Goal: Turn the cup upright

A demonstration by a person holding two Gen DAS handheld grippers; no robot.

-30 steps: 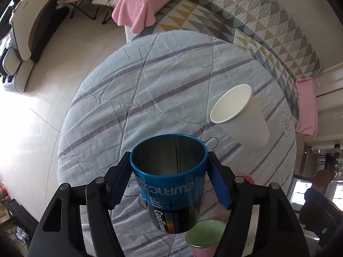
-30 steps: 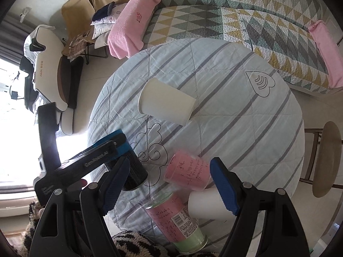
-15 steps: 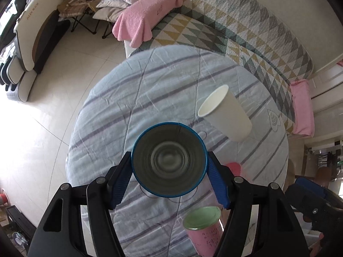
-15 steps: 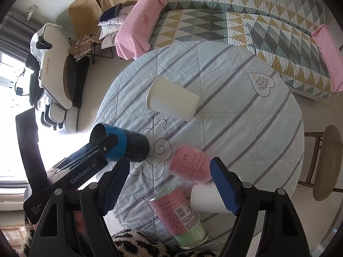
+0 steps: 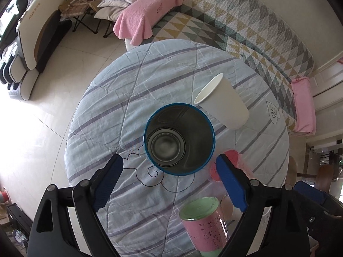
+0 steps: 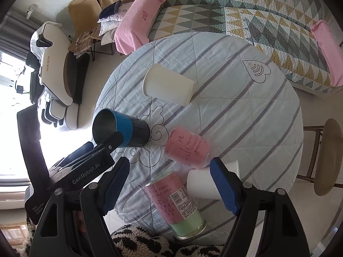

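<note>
A blue-rimmed metal cup (image 5: 179,139) stands upright on the round striped table (image 5: 120,115), its open mouth facing my left wrist camera. My left gripper (image 5: 169,177) is open, its blue pads apart and drawn back just short of the cup. In the right wrist view the same cup (image 6: 122,130) stands at the table's left edge with the left gripper body beside it. My right gripper (image 6: 169,184) is open and empty, above the near edge of the table.
A white paper cup (image 6: 169,88) lies on its side at the table's middle. A pink cup (image 6: 187,148), a pink and green cup (image 6: 175,203) and a small white cup (image 6: 203,184) lie near the front edge. A sofa (image 6: 235,6) stands behind the table.
My left gripper turned the blue cup upright, set it on the table, opened and drew back from it. My right gripper stayed open.
</note>
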